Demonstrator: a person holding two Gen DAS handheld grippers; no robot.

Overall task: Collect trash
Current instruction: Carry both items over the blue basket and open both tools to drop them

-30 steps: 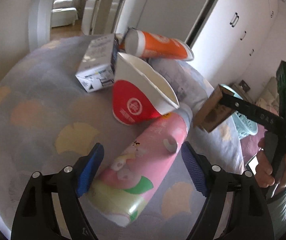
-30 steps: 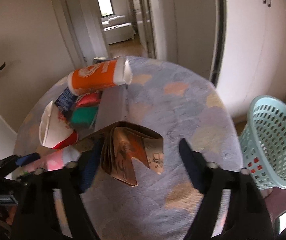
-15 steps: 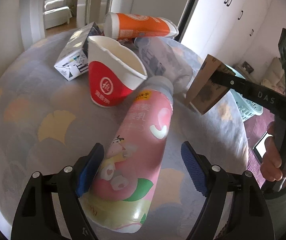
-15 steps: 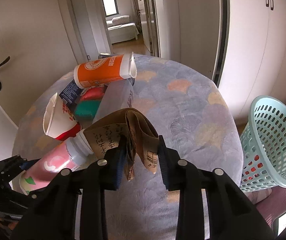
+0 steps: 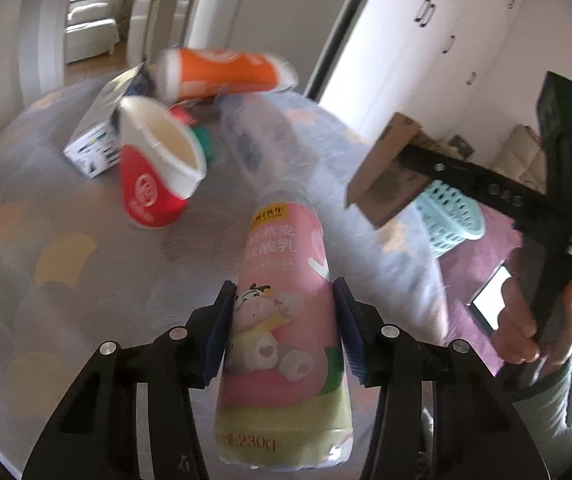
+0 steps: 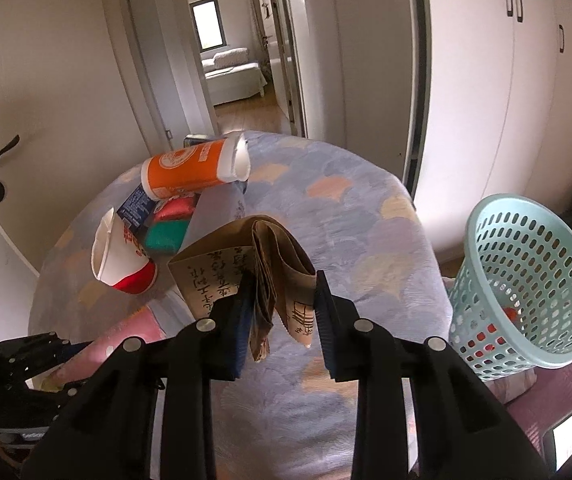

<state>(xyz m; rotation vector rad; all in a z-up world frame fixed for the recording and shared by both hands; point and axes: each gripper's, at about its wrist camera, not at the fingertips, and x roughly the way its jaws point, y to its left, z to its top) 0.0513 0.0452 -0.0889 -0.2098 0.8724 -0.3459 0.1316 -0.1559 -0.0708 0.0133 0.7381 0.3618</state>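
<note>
**Both hands loaded, the basket waits**

On the round desk (image 6: 326, 216) with its lilac, fan-patterned cloth, the collecting is only partly done. The left gripper (image 5: 281, 332) has just been closing its jaws, and they now press on both sides of the pink plastic yoghurt-drink bottle (image 5: 286, 320), which points away from the camera over the cloth. The right gripper (image 6: 281, 304) is clamped on the folded brown paper bag (image 6: 261, 272) and holds it above the desk.

Left on the desk are a red and white paper cup (image 6: 121, 256) lying on its side, an orange and white tube (image 6: 193, 172), a small white carton (image 5: 93, 144), a clear plastic bag (image 5: 261, 140) and some red and green packets (image 6: 169, 224). The pale turquoise perforated plastic basket (image 6: 526, 288) stands beside the desk, with something red already inside, I think.

A second ago the left jaws stood wide around the lying bottle, and the right jaws were open around the paper bag; half a second ago the bag was already gripped.
</note>
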